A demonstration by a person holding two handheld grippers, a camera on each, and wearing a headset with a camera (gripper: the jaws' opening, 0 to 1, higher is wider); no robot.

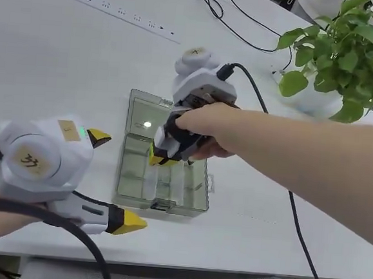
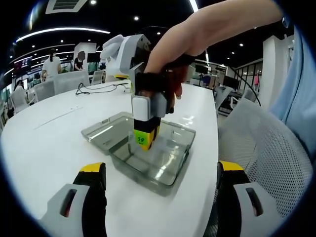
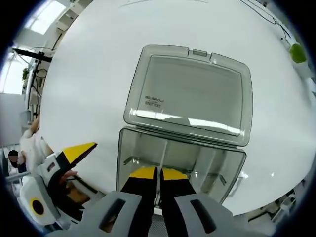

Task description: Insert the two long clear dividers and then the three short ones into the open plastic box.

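The open clear plastic box [image 1: 197, 207] lies on the white table, its lid [image 1: 143, 110] flat behind it. My right gripper [image 1: 161, 158], held from above by a hand, points down into the box base. In the right gripper view its yellow-tipped jaws [image 3: 159, 174] are shut on a thin clear divider [image 3: 162, 155] that stands upright inside the base [image 3: 129, 148]. Another clear wall shows further right in the base. My left gripper [image 1: 113, 179] hovers wide open at the box's left, holding nothing. The left gripper view shows its own jaws [image 2: 161, 170] apart, facing the box [image 2: 170, 175] and the right gripper [image 2: 145, 136].
A white power strip [image 1: 128, 15] lies at the far side of the table. A potted green plant [image 1: 349, 49] and black cables [image 1: 247, 21] sit at the far right. The right gripper's cable [image 1: 299, 226] trails over the table's near edge. A white mesh chair [image 2: 269, 158] stands beside the table.
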